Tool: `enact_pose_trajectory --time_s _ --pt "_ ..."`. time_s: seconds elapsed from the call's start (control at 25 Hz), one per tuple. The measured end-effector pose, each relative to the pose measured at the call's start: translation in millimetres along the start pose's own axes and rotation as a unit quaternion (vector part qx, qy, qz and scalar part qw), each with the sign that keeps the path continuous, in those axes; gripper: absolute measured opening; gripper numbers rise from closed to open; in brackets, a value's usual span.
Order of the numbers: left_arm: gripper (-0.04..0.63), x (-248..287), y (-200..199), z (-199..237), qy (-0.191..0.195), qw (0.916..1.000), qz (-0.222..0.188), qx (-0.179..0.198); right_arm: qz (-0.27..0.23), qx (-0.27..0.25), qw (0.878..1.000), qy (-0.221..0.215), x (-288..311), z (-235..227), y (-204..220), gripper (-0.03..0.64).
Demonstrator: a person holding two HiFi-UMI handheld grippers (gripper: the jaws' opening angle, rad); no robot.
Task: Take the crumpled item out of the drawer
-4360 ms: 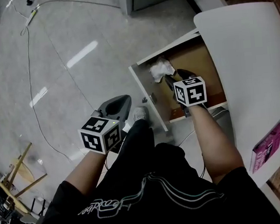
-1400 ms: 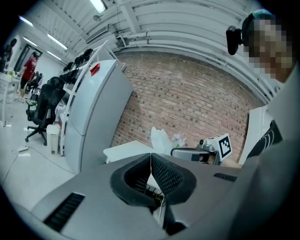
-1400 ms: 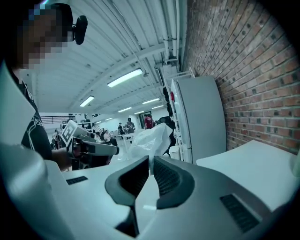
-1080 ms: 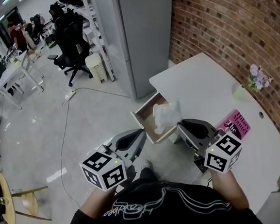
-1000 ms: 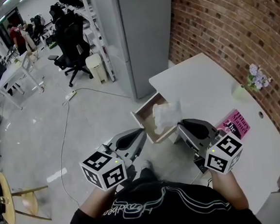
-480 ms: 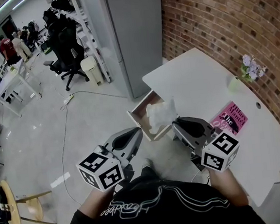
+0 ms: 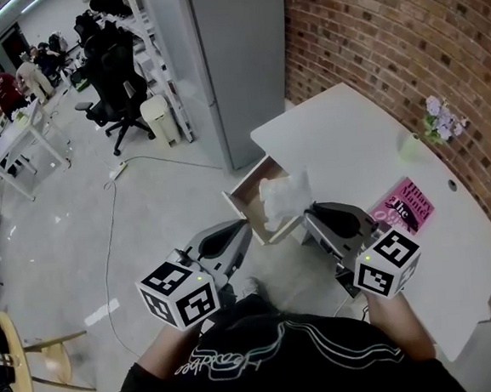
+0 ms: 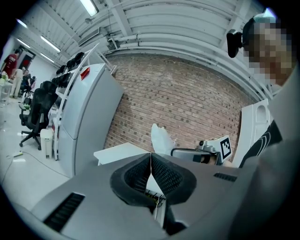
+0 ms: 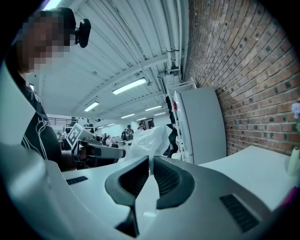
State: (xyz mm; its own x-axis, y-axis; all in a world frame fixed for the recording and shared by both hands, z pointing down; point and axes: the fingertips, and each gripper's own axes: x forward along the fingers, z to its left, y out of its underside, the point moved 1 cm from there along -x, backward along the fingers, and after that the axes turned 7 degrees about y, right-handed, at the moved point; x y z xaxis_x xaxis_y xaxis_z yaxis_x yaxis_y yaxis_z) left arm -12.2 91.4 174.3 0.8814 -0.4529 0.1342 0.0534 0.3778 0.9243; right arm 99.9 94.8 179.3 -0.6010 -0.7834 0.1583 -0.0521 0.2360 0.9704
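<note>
So, your right gripper (image 9: 151, 163) has its jaws clamped tight on the bottom edge of the crumpled item (image 9: 149, 139), which puffs up white above them in the centre of the right gripper view. In the head view it sits mid-frame over the open drawer (image 7: 243, 217). It looks lifted clear to me, so the job seems basically done. Your left gripper (image 8: 150, 160) has its jaws pressed together on nothing, parked lower left, probably just out of the way. The bare counter (image 7: 352, 147) on the right looks like the easy drop spot.
</note>
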Motion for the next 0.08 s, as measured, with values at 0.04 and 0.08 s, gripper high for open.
enact_pose_trajectory --time_s 0.04,0.08 --pt "0.023 -1.6 0.8 0.2 0.000 1.0000 0.000 0.000 0.001 0.000 1.000 0.000 0.4 1.9 0.7 0.058" --pt "0.023 -3.2 1.7 0.4 0.000 1.0000 0.001 -0.001 0.001 0.000 1.000 0.000 0.8 3.9 1.4 0.058"
